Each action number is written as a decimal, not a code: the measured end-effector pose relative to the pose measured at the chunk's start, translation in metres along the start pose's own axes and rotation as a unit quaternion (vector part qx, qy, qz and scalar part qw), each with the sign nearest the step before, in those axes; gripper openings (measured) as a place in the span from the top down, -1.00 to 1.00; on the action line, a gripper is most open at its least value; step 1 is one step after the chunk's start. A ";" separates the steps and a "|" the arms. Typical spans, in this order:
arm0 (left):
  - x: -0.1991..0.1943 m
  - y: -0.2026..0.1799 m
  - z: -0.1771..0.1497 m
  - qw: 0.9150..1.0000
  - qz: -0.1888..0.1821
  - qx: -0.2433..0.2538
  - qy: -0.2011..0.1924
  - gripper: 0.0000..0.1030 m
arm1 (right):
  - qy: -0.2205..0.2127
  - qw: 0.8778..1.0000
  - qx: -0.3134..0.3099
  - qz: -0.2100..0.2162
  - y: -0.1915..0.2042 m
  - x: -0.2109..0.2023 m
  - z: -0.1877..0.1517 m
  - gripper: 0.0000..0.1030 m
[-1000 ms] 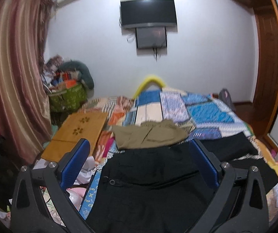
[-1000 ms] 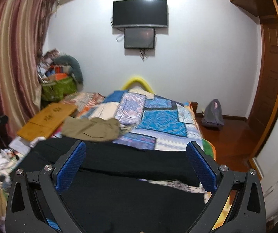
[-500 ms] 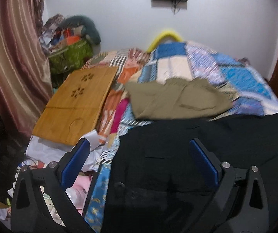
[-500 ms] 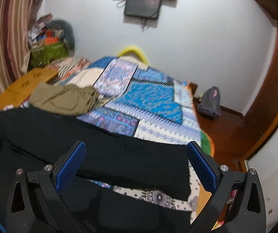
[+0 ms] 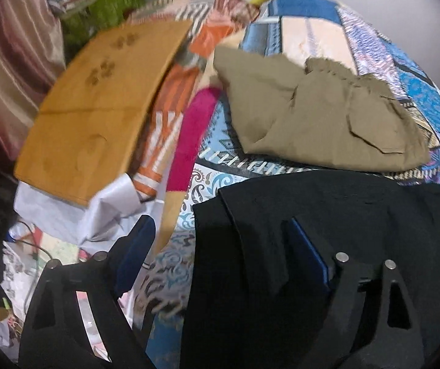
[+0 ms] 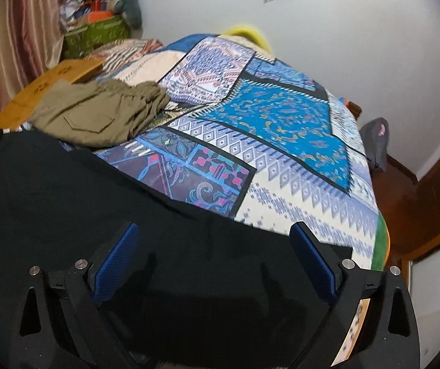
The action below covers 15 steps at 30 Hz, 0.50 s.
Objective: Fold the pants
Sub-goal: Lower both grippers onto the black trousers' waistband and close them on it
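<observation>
Black pants (image 5: 327,215) lie spread across the near edge of the patchwork bed cover (image 5: 306,37). In the left wrist view my left gripper (image 5: 216,233) is open, low over the waist end of the pants, its blue pads either side of the left edge. In the right wrist view the pants (image 6: 66,203) run across the foreground, and my right gripper (image 6: 213,240) is open just above the leg end near the bed's right edge. Neither gripper holds cloth.
Folded khaki pants (image 5: 318,117) lie further up the bed, also in the right wrist view (image 6: 97,113). A wooden lap board (image 5: 97,113) rests at the bed's left side over clutter. A grey bag (image 6: 376,141) sits on the floor by the wooden door (image 6: 435,190).
Both grippers have tilted down and moved closer to the black pants. The wall and television have left the left view. Both stay open.
</observation>
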<state>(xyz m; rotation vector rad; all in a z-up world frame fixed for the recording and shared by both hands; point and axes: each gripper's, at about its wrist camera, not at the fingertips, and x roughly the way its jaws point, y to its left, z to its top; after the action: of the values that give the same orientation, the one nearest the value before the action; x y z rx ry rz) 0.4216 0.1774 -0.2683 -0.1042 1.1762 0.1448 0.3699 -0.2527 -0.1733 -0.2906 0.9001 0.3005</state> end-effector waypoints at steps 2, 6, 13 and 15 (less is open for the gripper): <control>0.012 0.003 0.005 1.000 -0.016 -0.009 0.020 -0.71 | 0.011 1.000 -0.017 0.006 0.002 0.011 0.005 -0.79; 0.036 0.001 0.009 0.996 -0.056 -0.012 0.069 -0.66 | 0.043 0.998 -0.020 0.042 -0.001 0.038 0.017 -0.69; 0.039 -0.016 0.013 0.995 -0.062 0.019 0.073 0.07 | 0.096 0.990 -0.046 0.092 0.006 0.074 0.021 -0.24; 0.035 -0.021 0.013 0.995 -0.063 0.027 0.068 0.42 | 0.093 0.990 -0.054 0.089 0.011 0.074 0.018 -0.22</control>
<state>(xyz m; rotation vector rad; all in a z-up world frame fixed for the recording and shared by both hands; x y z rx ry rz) 0.4502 0.1609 -0.2956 -0.1410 1.3041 -0.0054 0.4217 -0.2265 -0.2230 -0.3430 1.0982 0.4952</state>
